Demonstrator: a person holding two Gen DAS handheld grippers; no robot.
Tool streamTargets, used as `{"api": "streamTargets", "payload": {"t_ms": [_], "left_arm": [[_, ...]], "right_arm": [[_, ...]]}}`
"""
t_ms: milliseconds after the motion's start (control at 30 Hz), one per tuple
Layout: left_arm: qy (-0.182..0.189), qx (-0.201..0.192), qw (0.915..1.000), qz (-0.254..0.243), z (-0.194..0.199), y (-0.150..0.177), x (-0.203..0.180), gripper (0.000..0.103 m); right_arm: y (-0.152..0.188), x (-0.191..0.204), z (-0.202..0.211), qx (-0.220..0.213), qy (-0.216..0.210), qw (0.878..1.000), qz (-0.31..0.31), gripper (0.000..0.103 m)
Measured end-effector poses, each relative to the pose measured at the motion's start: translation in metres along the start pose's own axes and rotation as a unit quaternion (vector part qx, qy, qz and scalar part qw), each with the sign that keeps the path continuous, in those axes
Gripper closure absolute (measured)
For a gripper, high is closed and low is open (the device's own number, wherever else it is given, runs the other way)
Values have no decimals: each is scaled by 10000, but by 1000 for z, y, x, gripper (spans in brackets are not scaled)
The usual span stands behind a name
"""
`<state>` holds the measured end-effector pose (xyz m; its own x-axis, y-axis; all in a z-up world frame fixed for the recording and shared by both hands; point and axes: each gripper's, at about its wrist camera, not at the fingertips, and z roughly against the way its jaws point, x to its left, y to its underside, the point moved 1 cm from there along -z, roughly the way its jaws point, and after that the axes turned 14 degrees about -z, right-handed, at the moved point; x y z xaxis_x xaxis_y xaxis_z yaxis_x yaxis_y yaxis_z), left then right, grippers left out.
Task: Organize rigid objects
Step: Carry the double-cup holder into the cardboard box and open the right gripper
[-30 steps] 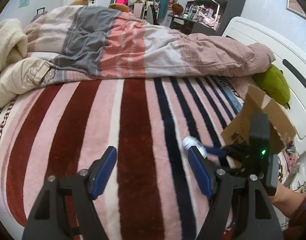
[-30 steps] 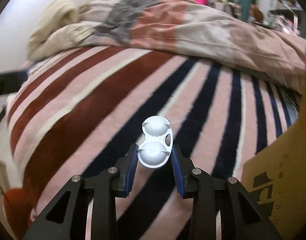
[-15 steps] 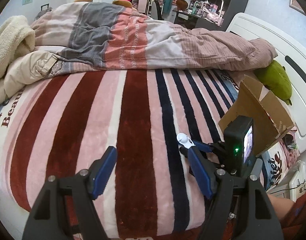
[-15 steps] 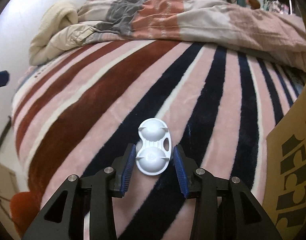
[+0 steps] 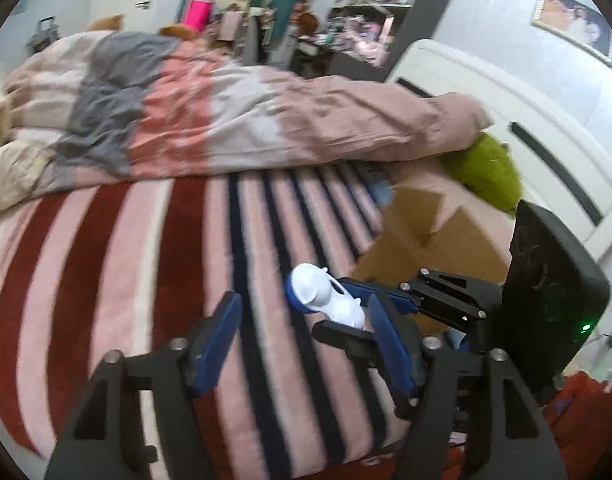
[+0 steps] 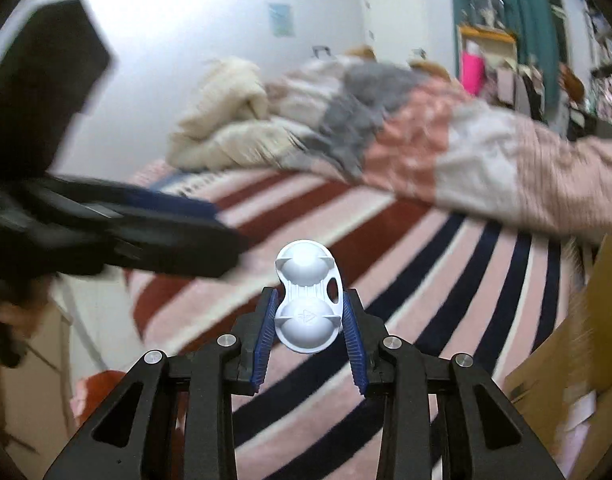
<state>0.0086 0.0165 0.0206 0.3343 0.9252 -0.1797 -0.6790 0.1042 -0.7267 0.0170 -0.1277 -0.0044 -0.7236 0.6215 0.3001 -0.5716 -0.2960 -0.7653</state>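
Note:
My right gripper (image 6: 309,312) is shut on a white plastic two-cup holder (image 6: 308,300), held above the striped blanket. In the left wrist view the holder (image 5: 326,300) and the right gripper (image 5: 330,298) sit just right of centre, close to my left gripper's right finger. My left gripper (image 5: 302,332) is open and empty above the blanket (image 5: 126,272). It shows as a dark blurred shape (image 6: 106,232) at the left of the right wrist view. An open cardboard box (image 5: 426,232) stands on the bed to the right.
A rumpled pink and grey duvet (image 5: 226,120) lies across the far side of the bed. A green plush (image 5: 490,172) rests by the white headboard (image 5: 506,120). Cluttered shelves (image 5: 366,0) stand behind. A cream blanket (image 6: 226,120) is piled at the far left.
The right gripper has lifted the white holder off the blanket and tilted up. The two grippers have come closer together, and both views have swung upward.

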Motion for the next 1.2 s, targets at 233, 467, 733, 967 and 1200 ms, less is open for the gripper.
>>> {"api": "streamTargets", "payload": {"t_ms": [233,467,733,967,1200], "left_arm": [[529,11,9975,-459,-35,-49,-46,73],[844,352,9917,-902,-96,-86,-95,74],[1169,794,9821,-1244,-155,-97,-134,74],[974,792,9839,-1272,-156,-96,-136,52],[482,375,9930,-1015,-121,-95,-121,23]], "right_arm": [[-19,-33,50,-309,84,9995,15,75],[-15,-96,82,-325,620,9970,-329,75],[-2,-148,99,44,1112,9911,-729,75],[3,-155,103,175,1347,9885,-662,74],[0,-149,111,63,1407,9875,-701,41]]}}
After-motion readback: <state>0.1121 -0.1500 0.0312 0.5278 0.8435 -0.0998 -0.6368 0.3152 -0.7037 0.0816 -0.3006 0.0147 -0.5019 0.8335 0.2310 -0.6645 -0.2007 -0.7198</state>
